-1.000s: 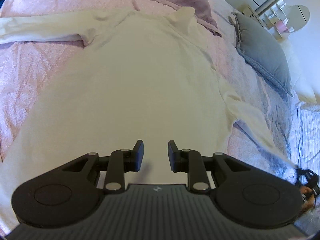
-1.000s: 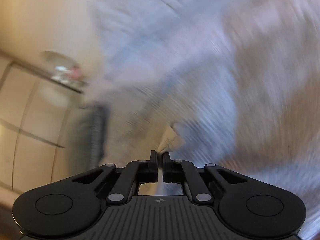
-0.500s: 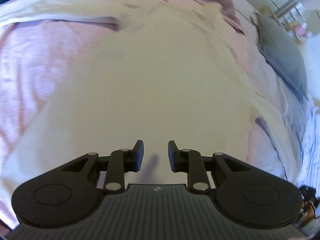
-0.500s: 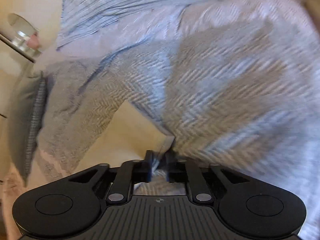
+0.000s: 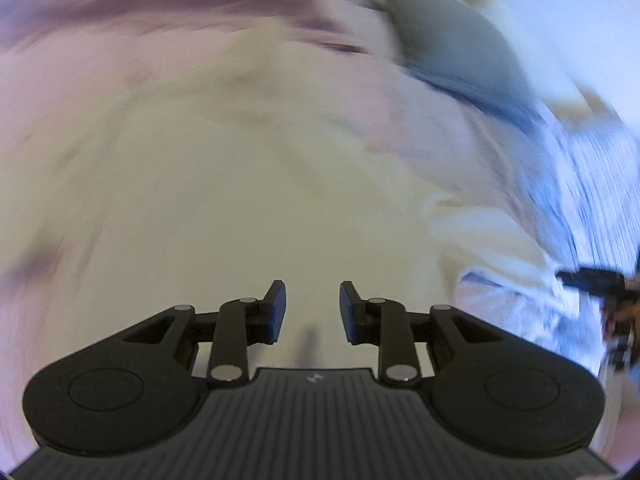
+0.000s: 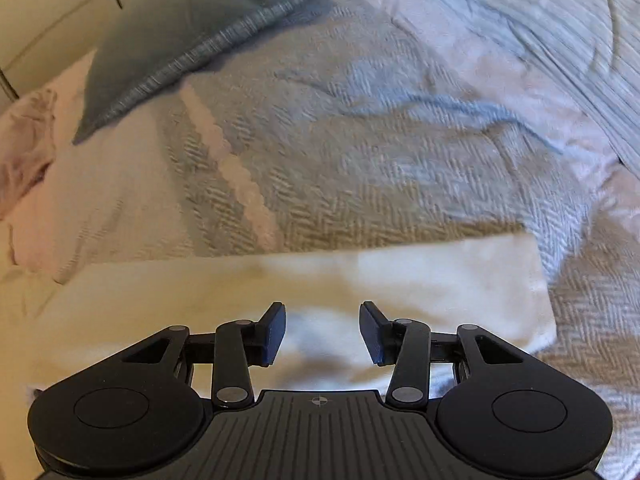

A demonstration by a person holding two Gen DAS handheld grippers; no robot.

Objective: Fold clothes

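Observation:
A white long-sleeved top (image 5: pixel 248 184) lies spread on the bed; the left wrist view is motion-blurred. My left gripper (image 5: pixel 312 308) is open and empty, low over the top's body. In the right wrist view one sleeve (image 6: pixel 400 276) of the top lies flat across the grey herringbone blanket (image 6: pixel 380 152), its cuff end at the right. My right gripper (image 6: pixel 322 332) is open and empty just above that sleeve. The right gripper also shows in the left wrist view (image 5: pixel 592 280) at the far right edge.
A grey pillow (image 6: pixel 192 36) lies at the back left of the right wrist view and also shows in the left wrist view (image 5: pixel 452 48). A pink bedspread (image 5: pixel 80 68) lies under the top. A striped light sheet (image 6: pixel 540 20) lies at the right.
My right gripper has opened and let go of the sleeve cuff, which now lies flat on the blanket. My left gripper has swung to the right over the top, still open.

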